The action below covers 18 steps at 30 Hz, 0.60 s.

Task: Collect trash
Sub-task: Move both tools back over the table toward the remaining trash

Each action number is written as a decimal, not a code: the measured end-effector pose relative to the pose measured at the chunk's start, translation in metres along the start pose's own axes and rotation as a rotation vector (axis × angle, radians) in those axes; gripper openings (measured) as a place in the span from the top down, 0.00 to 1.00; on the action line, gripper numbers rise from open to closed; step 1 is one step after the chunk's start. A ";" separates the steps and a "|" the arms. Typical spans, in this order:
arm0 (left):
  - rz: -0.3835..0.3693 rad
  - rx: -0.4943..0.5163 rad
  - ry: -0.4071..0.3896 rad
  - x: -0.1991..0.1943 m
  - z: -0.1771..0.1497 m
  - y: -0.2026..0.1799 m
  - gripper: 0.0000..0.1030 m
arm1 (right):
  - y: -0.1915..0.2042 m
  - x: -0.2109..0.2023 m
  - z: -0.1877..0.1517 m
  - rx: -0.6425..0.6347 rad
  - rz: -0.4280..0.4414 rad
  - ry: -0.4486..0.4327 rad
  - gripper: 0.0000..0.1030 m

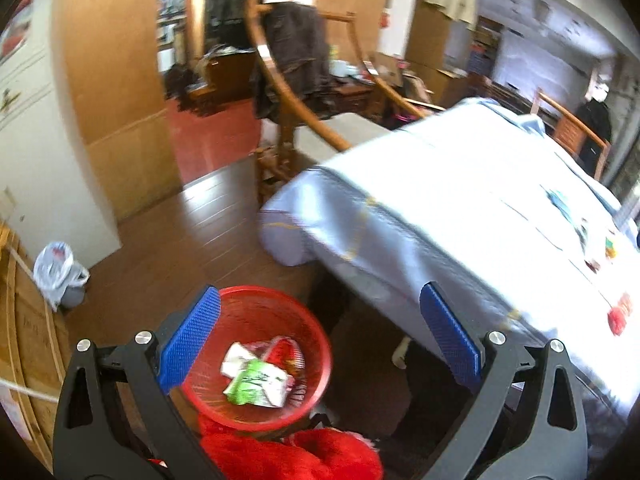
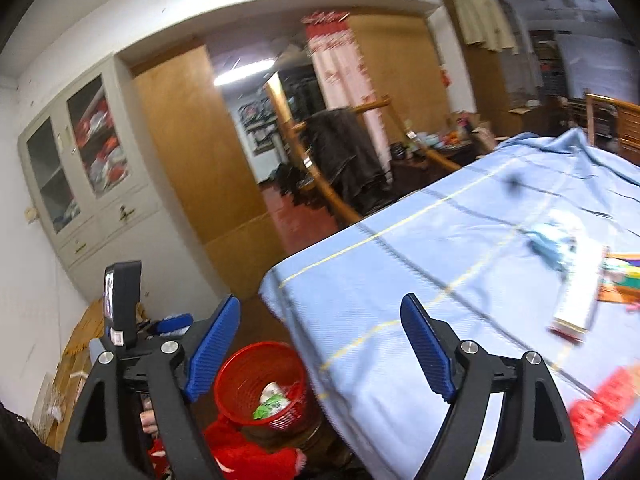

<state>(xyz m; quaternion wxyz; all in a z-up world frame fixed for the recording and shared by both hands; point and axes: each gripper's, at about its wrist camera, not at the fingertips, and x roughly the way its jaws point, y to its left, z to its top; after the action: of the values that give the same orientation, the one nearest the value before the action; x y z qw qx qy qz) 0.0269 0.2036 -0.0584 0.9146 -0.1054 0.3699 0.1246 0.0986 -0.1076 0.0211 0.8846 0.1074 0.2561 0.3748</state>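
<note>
Trash is lying in two places. Some of it, a green and white wrapper with a crumpled pale piece beside it, is sitting inside the red mesh basket, which is standing on the wooden floor just beside the corner of the bed. The rest is lying scattered on the bed's light blue sheet, toward its far right side: a long white box with a red end, a bluish crumpled packet, some coloured flat pieces at the frame edge, and a red blurred item nearer the camera. These are too smeared by motion blur to name more closely.

The left tool is hanging released above the basket, its blue pads standing wide apart with nothing between them; its left pad is overlapping the basket's rim in the picture. The right tool is likewise standing released and empty, pointing over the bed's near corner, with the basket below and to its left. In the right wrist view the left tool's body is showing at the lower left.

Something red and fluffy is showing just below the basket. A bin lined with a white plastic bag is standing by the wall, well apart from the basket. Beyond the bed a dark garment is hanging on a wooden rack.
</note>
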 end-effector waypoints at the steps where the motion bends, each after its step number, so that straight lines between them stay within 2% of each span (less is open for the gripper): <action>1: -0.021 0.023 0.003 -0.001 -0.001 -0.013 0.07 | -0.008 -0.011 -0.002 0.012 -0.018 -0.018 0.20; 10: -0.163 0.172 0.044 0.002 -0.007 -0.104 0.07 | -0.087 -0.097 -0.022 0.131 -0.192 -0.148 0.16; 18: -0.258 0.293 0.071 0.020 0.007 -0.189 0.07 | -0.157 -0.143 -0.042 0.247 -0.345 -0.197 0.15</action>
<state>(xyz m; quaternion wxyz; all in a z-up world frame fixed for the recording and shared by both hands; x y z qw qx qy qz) 0.1028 0.0291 -0.0484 0.9149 -0.0221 0.3997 -0.0525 0.0872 -0.3193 -0.0213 0.9363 0.2056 0.2271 0.1716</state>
